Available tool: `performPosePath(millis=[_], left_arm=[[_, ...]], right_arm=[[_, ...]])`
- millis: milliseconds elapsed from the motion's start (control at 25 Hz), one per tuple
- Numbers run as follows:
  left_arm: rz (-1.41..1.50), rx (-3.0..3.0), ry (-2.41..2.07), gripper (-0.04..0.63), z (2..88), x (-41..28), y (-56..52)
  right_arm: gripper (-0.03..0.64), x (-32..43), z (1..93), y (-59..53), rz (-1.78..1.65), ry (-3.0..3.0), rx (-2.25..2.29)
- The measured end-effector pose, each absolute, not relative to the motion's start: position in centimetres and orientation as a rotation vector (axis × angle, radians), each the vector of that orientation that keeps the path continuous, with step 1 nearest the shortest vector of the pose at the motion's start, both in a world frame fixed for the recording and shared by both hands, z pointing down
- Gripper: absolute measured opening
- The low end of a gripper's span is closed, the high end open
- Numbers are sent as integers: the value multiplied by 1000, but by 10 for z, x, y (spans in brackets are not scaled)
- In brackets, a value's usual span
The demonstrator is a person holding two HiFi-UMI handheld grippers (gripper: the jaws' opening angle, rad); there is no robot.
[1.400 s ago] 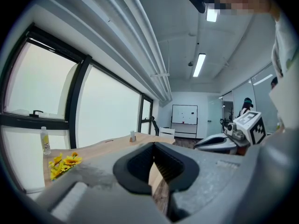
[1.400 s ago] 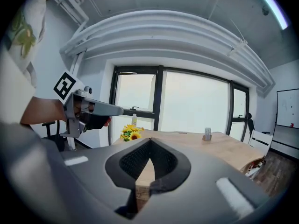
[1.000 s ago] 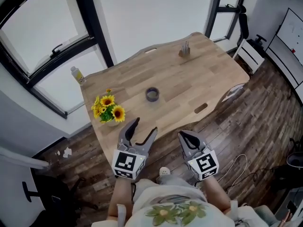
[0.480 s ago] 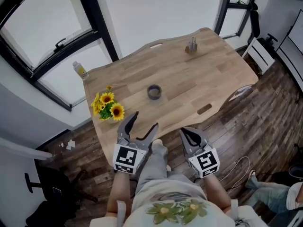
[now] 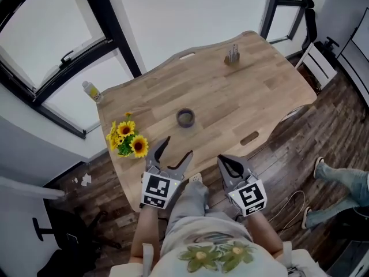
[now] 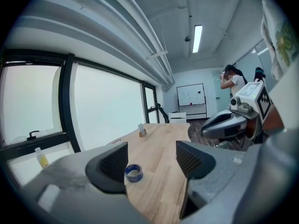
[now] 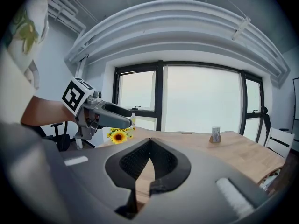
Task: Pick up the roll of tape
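Observation:
The roll of tape [image 5: 185, 118], dark with a blue band, lies flat near the middle of the wooden table [image 5: 253, 91]. In the left gripper view the tape [image 6: 134, 172] shows just inside the left jaw, well ahead of it. My left gripper [image 5: 176, 149] hovers over the table's near edge, short of the roll, jaws wide open and empty. My right gripper [image 5: 229, 165] is beside it at the table's edge, and its jaws meet at the tips [image 7: 150, 141] with nothing in them.
A bunch of sunflowers [image 5: 128, 141] stands at the table's near left corner, close to the left gripper. A small bottle [image 5: 92, 91] sits on the window sill, and a small stand [image 5: 232, 56] at the far side. A person's legs [image 5: 340, 180] are on the floor at right.
Both grippers have moved forward to the table's near edge, and the left jaws have spread slightly wider. Another person's legs have come into view at right.

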State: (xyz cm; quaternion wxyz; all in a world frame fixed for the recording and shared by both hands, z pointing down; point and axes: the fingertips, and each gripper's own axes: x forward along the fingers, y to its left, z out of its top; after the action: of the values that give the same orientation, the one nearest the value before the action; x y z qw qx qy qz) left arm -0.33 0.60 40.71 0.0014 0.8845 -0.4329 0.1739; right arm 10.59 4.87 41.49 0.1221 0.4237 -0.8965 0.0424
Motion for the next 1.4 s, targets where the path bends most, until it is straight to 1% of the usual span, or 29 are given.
performPosePath(millis=[520,840,1040,1400], left_arm=[[772,2770,-1156,324,450,16,-59],[857,2746,-1081,324,477,14,-87],[886,2739,-1061,324,493,11,-105],[1024,2715,-966,336,540,13,-126]], right_arm=[[0,107,412,-27,159,-2595,1219],[0,100,422,-66,178,-2581,1204],[0,94,433,-88,190,-2577,1207],[0,80,462,-115,243,-2551,1160]])
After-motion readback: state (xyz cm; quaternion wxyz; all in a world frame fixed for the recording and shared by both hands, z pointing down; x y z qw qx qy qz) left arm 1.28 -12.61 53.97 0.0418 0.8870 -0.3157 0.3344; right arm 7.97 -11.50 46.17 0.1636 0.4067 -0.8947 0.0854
